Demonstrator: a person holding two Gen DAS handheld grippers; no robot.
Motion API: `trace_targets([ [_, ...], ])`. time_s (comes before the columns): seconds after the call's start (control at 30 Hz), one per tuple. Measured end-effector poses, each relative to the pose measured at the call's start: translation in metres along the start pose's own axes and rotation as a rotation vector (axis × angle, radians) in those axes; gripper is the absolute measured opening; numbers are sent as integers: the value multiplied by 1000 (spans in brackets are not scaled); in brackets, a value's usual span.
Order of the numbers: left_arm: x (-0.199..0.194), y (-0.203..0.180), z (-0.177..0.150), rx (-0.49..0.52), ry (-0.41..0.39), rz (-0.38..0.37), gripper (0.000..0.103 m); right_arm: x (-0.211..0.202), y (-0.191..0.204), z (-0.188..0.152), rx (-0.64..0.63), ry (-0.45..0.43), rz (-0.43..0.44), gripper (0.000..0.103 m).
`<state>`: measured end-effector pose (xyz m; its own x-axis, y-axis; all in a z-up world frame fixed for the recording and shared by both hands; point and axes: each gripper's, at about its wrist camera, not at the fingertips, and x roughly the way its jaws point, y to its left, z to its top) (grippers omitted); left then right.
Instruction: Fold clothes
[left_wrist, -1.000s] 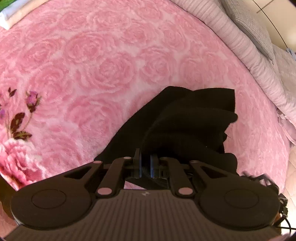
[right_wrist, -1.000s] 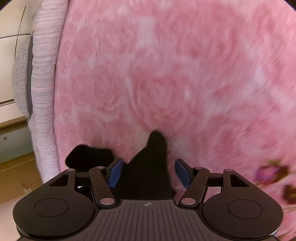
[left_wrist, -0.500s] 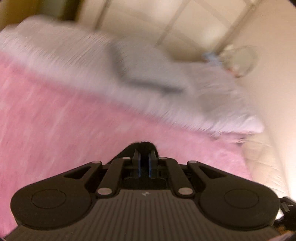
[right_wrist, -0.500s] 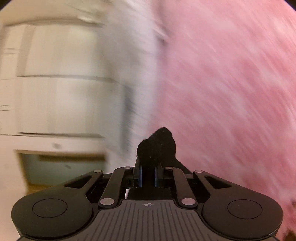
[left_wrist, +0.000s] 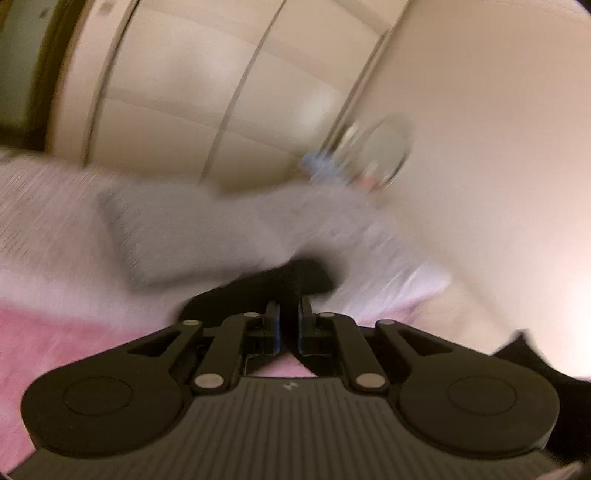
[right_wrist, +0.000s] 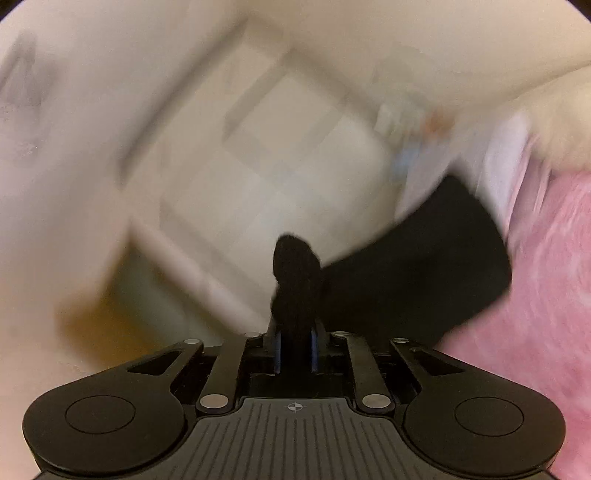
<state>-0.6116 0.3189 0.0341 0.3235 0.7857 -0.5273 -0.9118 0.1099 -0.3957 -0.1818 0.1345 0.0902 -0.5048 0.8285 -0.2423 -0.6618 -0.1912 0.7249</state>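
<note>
Both grippers clamp the black garment (right_wrist: 424, 266): left gripper (left_wrist: 288, 317) and right gripper (right_wrist: 295, 343) each pinch a bunched edge, holding it above the pink bed (right_wrist: 546, 295)

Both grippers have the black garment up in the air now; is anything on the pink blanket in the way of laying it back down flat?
Nothing visible. The left gripper and right gripper each pinch the black garment. The blurred strips of pink blanket in view look bare; the gray pillow lies beyond it. Most of the blanket is out of frame.
</note>
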Motion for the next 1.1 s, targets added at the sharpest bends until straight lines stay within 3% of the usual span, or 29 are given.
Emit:
trace_targets([
  [0.03,5,17,-17,-5,65,58,9,7,2,-16,-32,130,-8,36],
  [0.1,7,49,-59,-2,182,189,8,21,2,-50,-89,375,-37,43],
  [0.2,-4,79,-128,-28,336,313,8,35,-16,-91,-49,538,-116,44],
  [0.3,-25,94,-192,-92,445,359,9,38,-42,-101,71,549,-142,44],
  [0.5,-60,68,-273,-221,507,321,9,58,-81,-87,50,573,-227,44],
  [0.63,-74,35,-293,-237,503,314,10,43,-108,-100,28,580,-302,44],
  [0.87,-80,-17,-329,-285,465,384,20,19,-166,-88,-55,612,-345,44],
  [1.1,-65,-53,-393,-427,481,473,25,-7,-256,-82,-63,698,-367,44],
])
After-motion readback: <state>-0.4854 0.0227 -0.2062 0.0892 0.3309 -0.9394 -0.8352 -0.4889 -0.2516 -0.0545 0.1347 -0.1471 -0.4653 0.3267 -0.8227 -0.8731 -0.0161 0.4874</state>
